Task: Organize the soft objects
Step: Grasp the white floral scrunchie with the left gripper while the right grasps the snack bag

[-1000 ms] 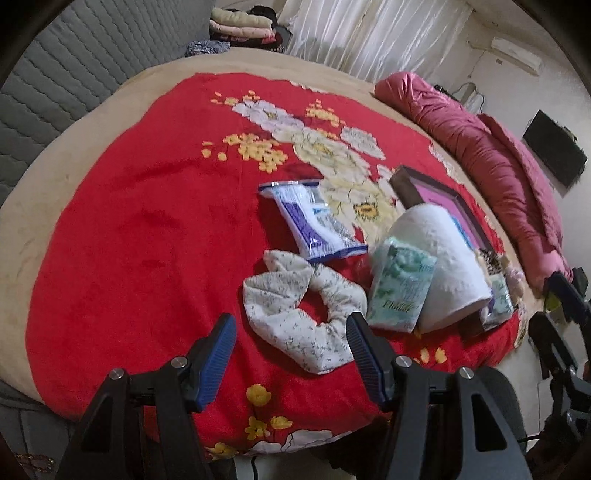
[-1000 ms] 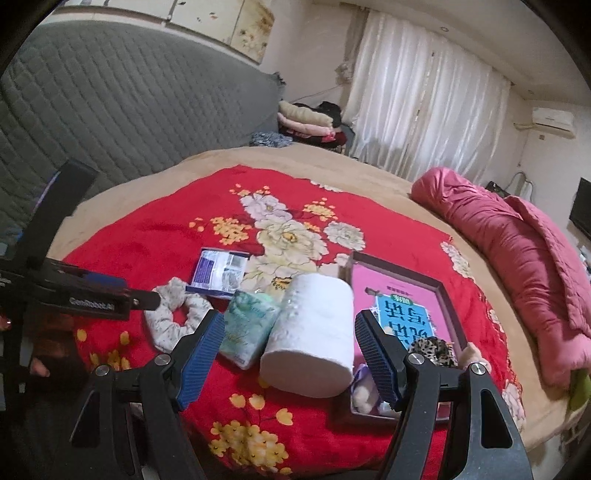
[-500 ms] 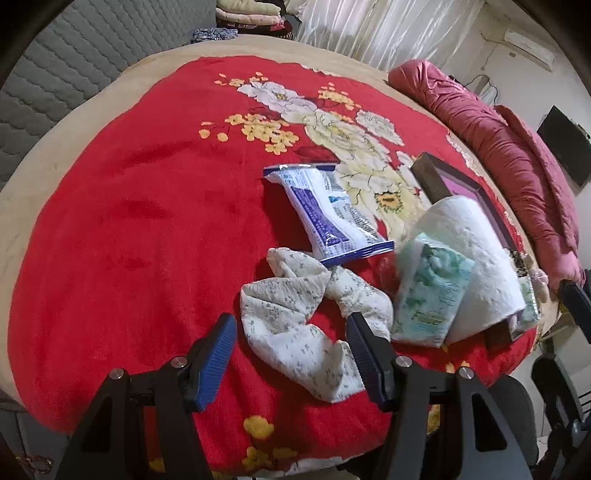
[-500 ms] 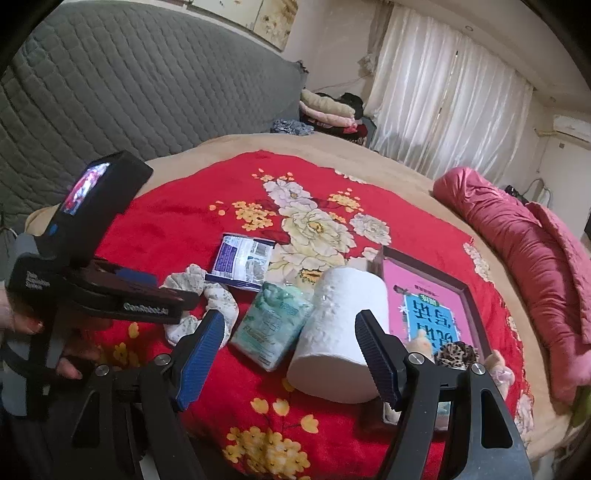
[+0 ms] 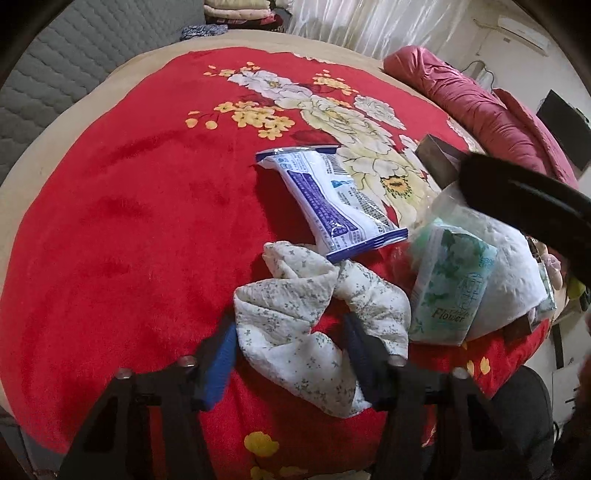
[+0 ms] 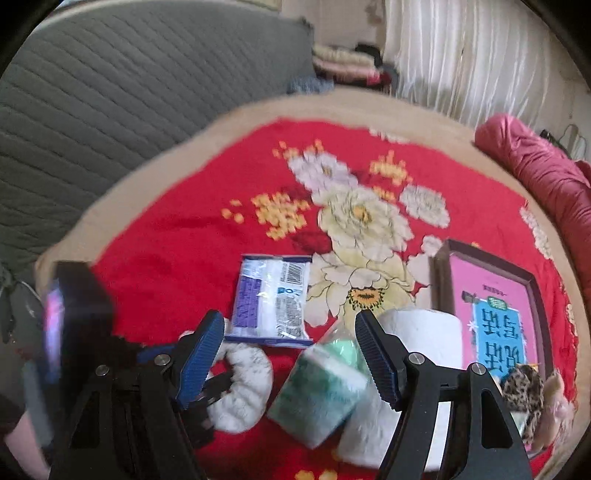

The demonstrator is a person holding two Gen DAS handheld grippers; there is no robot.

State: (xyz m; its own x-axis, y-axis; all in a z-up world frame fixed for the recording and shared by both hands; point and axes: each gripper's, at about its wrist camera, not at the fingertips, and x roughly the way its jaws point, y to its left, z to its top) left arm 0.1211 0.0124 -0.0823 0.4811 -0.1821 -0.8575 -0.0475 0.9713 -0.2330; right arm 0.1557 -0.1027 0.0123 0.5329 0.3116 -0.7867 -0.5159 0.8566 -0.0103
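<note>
A white floral scrunchie lies on the red flowered blanket. My left gripper is open with its fingers on either side of the scrunchie's near part. A blue-and-white tissue pack, a green tissue pack and a white paper roll lie beside it. My right gripper is open above the green pack, with the scrunchie to its left, the blue-and-white pack beyond and the roll to the right.
A brown-framed tray with a pink printed bottom holds a leopard-print item at the right. A rolled pink quilt lies along the bed's far right. A grey quilted headboard stands at the left. Folded clothes lie behind.
My left gripper has moved forward and down until its open fingers straddle the scrunchie. My right gripper has moved left and lower over the green tissue pack.
</note>
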